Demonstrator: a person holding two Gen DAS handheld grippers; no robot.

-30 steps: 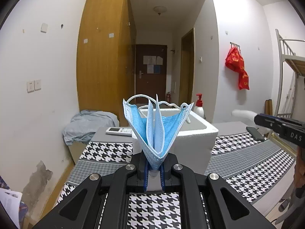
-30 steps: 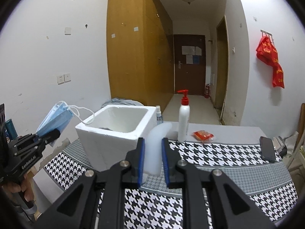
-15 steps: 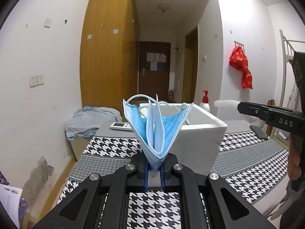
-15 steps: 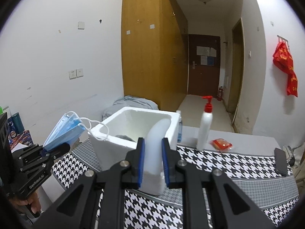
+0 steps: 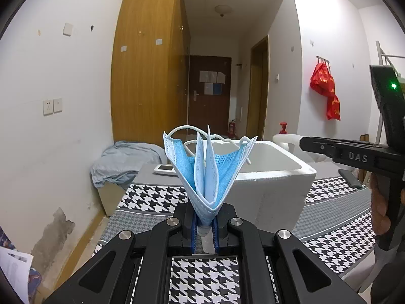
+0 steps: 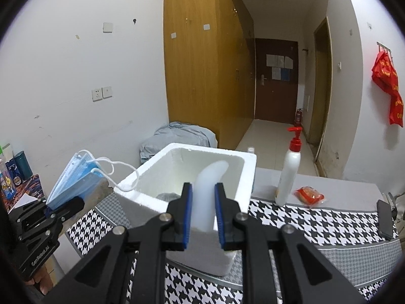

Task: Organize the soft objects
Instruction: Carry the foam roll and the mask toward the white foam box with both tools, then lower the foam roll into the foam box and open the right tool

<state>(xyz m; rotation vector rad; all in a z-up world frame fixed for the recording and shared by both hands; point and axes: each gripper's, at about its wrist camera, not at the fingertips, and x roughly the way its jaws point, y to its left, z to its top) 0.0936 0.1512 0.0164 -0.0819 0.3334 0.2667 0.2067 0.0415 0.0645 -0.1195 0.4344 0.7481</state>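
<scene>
Your left claw point(image 5: 205, 228) is clenched tight on a bunch of blue masks point(image 5: 207, 169). The masks stick up out of its tips like a fan, and their white loops hang toward the white foam box point(image 5: 273, 185) just ahead of that claw. They are not in the box yet.

Your right claw point(image 6: 202, 212) is squeezing a soft white tube point(image 6: 207, 190). The tube pokes out past its tips and bends over the open top of the box, so it looks to be above the inside but not let go.

Something dark and grey point(image 6: 168, 196) lies at the bottom of the box, just past the right claw's left tip. You cannot tell what it is, but it may be a thing already put away.

So I think you are partway done. Both things are picked up and close to the box. What is left is to drop the tube in, then the masks. The bottle point(image 6: 288, 174) and red packet point(image 6: 309, 195) off to the right claw's right side sit on the table point(image 6: 316, 225); I cannot tell if they must go in
</scene>
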